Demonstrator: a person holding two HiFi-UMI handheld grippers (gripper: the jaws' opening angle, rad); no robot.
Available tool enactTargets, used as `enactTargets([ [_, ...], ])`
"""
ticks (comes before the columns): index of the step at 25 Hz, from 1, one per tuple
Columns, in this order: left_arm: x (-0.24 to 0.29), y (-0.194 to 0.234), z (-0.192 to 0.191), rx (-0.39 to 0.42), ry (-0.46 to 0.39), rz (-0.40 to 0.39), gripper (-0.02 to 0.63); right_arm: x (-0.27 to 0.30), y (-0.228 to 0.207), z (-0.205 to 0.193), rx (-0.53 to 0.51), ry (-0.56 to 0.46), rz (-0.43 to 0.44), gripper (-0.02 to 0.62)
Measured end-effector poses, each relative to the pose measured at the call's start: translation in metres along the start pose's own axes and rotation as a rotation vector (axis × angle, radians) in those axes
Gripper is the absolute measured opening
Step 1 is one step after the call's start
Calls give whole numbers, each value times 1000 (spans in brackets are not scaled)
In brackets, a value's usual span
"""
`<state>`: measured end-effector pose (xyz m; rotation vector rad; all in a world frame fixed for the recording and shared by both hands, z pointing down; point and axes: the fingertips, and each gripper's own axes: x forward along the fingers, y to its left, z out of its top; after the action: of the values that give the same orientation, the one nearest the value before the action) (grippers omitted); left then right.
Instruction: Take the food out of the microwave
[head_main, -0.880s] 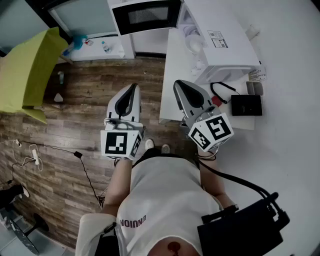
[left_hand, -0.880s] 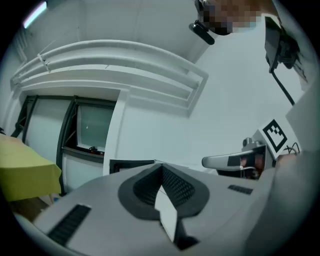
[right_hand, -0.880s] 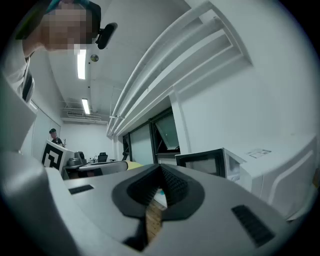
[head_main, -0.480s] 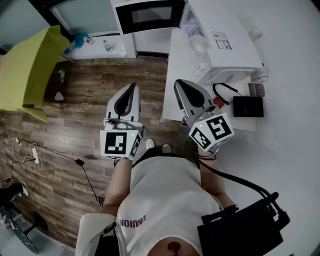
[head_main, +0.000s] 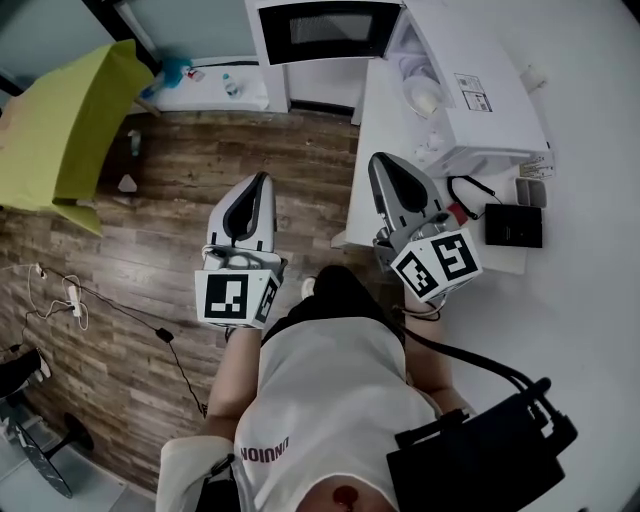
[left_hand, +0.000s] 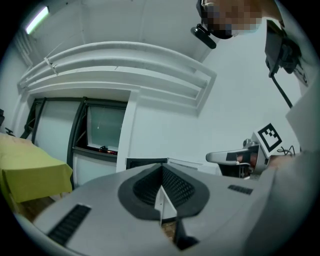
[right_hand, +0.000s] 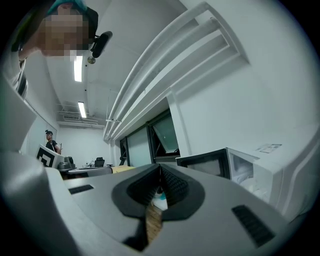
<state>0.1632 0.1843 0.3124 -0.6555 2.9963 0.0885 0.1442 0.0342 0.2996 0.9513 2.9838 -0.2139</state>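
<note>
- The microwave sits on a white table in the upper right of the head view, with its door swung wide open toward the top centre.
- The food is inside the open microwave, showing as a pale rounded shape; what it is cannot be made out.
- The left gripper is in the centre of the frame, over the wooden floor. Its jaws are pressed together with nothing between them.
- The right gripper is right of centre, over the near part of the table. It is well short of the microwave. Its jaws are also pressed together and hold nothing.
- Both grippers point toward the top of the frame.
- A black box lies on the table at the right edge, just below the microwave.
- A yellow cloth fills the upper left corner.
</note>
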Motion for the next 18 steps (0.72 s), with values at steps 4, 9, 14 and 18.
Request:
enactTargets([
  [4,2,16,-10,-15,16,31,13,12,-3,-7,5,11,2,21],
  [9,21,25,-16,-12,19,18,13,32,-15,-13,9,12,-1,21],
  [14,56,43,-26,-20,19,-3,14,61,-36,-19,0,21,-12,21],
  [18,96,54,-33,-14,40,-59,13,93,-61,-21,17,9,-52,21],
])
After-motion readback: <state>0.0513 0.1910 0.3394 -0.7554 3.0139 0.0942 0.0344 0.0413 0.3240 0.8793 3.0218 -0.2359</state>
